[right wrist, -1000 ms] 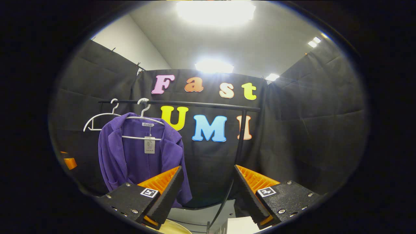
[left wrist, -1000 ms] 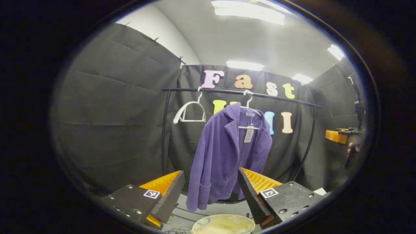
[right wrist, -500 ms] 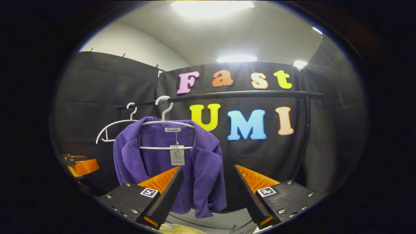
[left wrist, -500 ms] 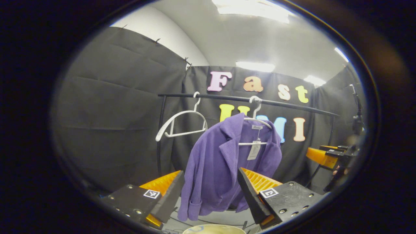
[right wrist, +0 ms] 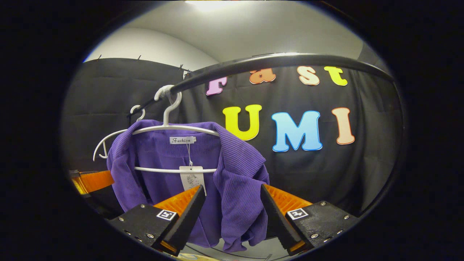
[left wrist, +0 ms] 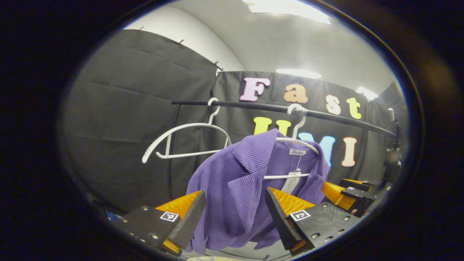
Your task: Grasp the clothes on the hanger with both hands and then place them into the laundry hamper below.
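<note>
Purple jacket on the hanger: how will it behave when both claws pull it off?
The purple jacket hangs in soft folds, so it will probably sag and bunch when gripped. Its ribbed cloth likely grips well. The white hanger merely hooks over the black rail, so it may swing or lift.

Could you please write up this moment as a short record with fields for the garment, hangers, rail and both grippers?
garment: purple jacket, hanging on a white hanger, paper tag at the collar
second hanger: empty white hanger, beside the first one
rail: black rail, carrying both hangers
left gripper: open, jacket front seen between its fingers
right gripper: open, jacket edge seen between its fingers
grasp: not yet made
</note>
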A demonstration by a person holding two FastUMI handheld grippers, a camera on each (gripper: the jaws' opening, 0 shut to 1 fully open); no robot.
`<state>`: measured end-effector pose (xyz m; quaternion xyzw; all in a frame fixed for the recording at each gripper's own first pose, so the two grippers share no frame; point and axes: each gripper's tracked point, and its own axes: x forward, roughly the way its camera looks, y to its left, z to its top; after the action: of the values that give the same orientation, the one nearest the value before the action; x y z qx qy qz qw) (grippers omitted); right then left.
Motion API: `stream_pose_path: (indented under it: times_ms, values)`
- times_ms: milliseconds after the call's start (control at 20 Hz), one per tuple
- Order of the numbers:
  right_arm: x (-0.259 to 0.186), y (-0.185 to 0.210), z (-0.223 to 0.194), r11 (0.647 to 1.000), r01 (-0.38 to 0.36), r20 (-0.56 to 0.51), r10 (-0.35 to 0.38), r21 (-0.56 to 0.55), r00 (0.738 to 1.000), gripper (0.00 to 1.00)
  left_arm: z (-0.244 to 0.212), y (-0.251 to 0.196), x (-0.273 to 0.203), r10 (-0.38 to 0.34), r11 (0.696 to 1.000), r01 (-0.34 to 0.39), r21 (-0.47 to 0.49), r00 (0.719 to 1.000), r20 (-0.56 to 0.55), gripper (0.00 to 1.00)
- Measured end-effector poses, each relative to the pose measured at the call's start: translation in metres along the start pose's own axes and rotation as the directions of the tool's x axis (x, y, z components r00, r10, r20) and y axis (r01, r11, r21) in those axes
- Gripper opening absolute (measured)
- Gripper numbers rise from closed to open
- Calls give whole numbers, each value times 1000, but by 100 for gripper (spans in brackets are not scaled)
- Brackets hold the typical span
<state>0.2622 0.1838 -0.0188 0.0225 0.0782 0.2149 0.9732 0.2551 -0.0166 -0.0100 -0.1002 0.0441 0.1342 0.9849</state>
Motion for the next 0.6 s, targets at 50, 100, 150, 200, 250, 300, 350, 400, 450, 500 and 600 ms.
stream_pose_path:
  times_ms: [50, 100, 150, 200, 250, 300, 350, 400, 450, 500, 600]
  values:
    - [8, 2, -4, 1000, -11, -6, 11, 5, 1000, 95, -2, -2, 9, 8, 1000, -8, -9, 1000, -4, 94]
    - [16, 3, -8, 1000, -19, -13, 19, 8, 1000, 95, -5, -4, 16, 17, 1000, -17, -20, 1000, -9, 95]
    - [23, 3, -13, 1000, -27, -22, 27, 9, 999, 95, -7, -5, 22, 27, 999, -28, -30, 1000, -13, 95]
    - [31, 2, -17, 999, -32, -28, 32, 9, 999, 95, -9, -7, 28, 34, 999, -34, -39, 999, -15, 94]
    - [38, 2, -20, 999, -31, -32, 31, 8, 999, 95, -11, -8, 33, 42, 998, -43, -44, 999, -19, 99]
    - [43, 1, -22, 1000, -22, -32, 22, 6, 999, 95, -14, -8, 39, 54, 998, -55, -42, 998, -22, 99]
    - [47, -2, -23, 1000, -13, -22, 13, 5, 1000, 94, -16, -7, 44, 71, 997, -72, -34, 997, -24, 99]
    - [52, -4, -23, 1000, -11, -13, 11, 3, 1000, 95, -18, -5, 47, 88, 996, -89, -21, 996, -23, 95]
    - [55, -5, -24, 1000, -11, -9, 11, -2, 1000, 94, -18, -4, 50, 106, 994, -106, -3, 994, -19, 94]
    - [58, -5, -26, 1000, -11, -10, 11, -8, 1000, 94, -17, -2, 51, 123, 992, -123, 19, 992, -12, 90]
    - [63, -5, -28, 999, -21, -9, 21, -26, 1000, 93, -15, 1, 53, 147, 988, -147, 55, 989, 3, 90]
